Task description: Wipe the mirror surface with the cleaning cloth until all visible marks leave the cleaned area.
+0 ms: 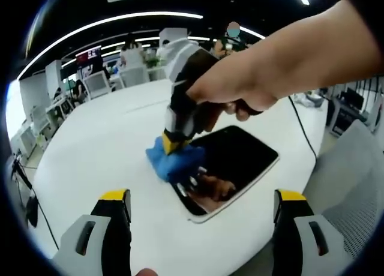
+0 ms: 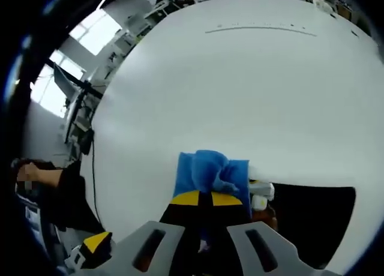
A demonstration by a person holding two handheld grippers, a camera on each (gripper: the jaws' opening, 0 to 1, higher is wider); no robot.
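A dark rectangular mirror (image 1: 243, 159) with a white frame lies flat on the round white table (image 1: 102, 150). A blue cleaning cloth (image 1: 173, 162) is bunched on its left corner. My right gripper (image 1: 175, 143), held by a hand, comes down from above and is shut on the cloth, pressing it to the mirror's edge. My left gripper (image 1: 202, 199) hovers open in front of the mirror, holding nothing. In the right gripper view the yellow-tipped jaws of the right gripper (image 2: 201, 199) pinch the cloth (image 2: 210, 167), with the mirror (image 2: 312, 219) to the right. A reflection shows in the glass.
A black cable (image 1: 303, 132) runs across the table behind the mirror. A grey mesh chair (image 1: 354, 186) stands at the table's right edge. Desks, chairs and people fill the far room. The left gripper (image 2: 93, 243) and a person's sleeve (image 2: 66, 195) show at the lower left.
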